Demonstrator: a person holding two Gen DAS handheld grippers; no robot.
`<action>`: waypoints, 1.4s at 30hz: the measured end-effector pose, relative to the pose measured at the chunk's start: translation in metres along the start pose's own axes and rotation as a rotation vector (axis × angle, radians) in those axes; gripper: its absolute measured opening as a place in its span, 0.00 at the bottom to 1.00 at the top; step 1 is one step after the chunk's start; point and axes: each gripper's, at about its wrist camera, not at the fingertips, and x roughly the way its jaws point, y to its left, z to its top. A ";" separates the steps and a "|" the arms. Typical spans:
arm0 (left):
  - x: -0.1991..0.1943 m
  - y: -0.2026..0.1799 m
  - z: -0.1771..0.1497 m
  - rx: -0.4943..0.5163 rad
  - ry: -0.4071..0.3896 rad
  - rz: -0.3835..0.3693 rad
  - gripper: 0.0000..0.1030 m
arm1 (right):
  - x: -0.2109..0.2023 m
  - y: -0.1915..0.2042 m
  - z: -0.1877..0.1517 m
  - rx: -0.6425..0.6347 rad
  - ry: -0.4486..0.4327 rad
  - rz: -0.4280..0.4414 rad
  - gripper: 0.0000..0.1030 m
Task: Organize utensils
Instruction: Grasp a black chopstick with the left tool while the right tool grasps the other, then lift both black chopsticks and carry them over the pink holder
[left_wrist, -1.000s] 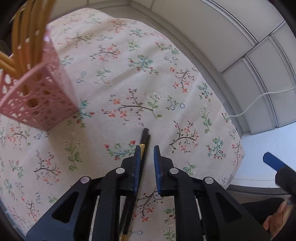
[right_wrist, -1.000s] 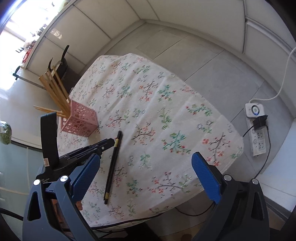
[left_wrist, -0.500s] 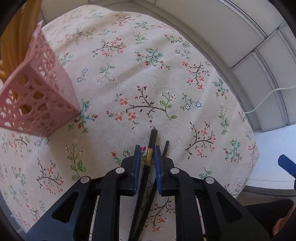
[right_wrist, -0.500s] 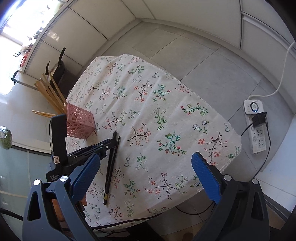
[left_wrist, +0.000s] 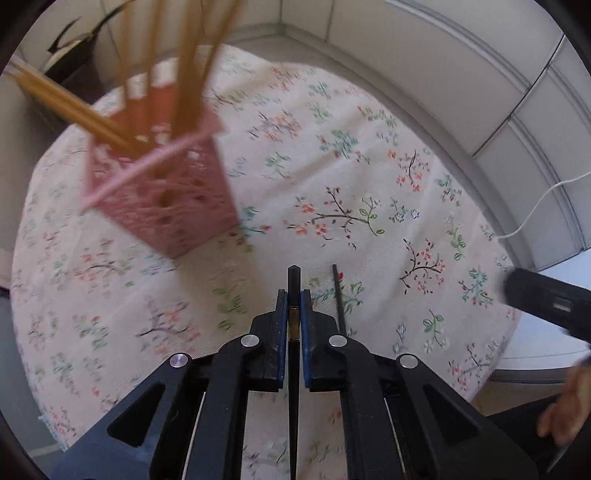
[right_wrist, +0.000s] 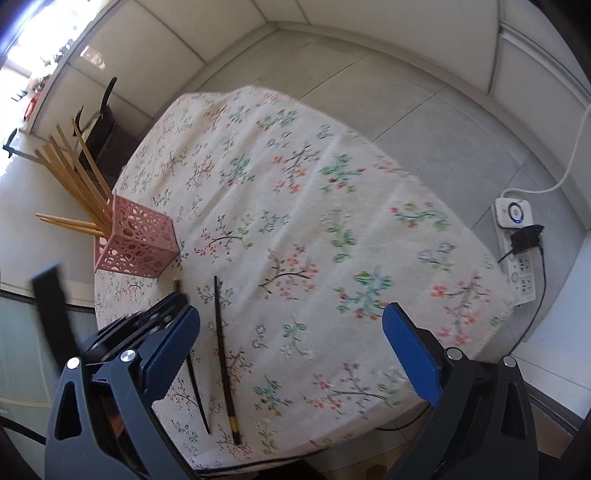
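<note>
The left tool (left_wrist: 294, 306) pointed steeply down, its blue-padded jaws pinched together on a black chopstick (left_wrist: 294, 280) that ran up between them. The right tool (right_wrist: 291, 332) also tilted downward, its jaws spread wide with nothing between the pads. A bare hand (left_wrist: 565, 413) showed at the lower right of the left wrist view.

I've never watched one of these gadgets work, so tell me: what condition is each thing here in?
Left gripper: shut on one black chopstick.
Second black chopstick: lying loose on the tablecloth.
Pink basket: upright, holding wooden chopsticks.
Right gripper: open, empty.
</note>
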 end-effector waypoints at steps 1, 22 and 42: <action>-0.013 0.003 -0.003 -0.012 -0.026 0.003 0.06 | 0.007 0.006 0.001 -0.012 0.012 -0.005 0.94; -0.162 0.038 -0.043 -0.047 -0.461 0.310 0.06 | 0.082 0.103 -0.034 -0.318 0.061 -0.166 0.05; -0.229 0.065 -0.035 -0.233 -0.685 0.135 0.06 | -0.144 0.081 -0.034 -0.330 -0.388 0.196 0.05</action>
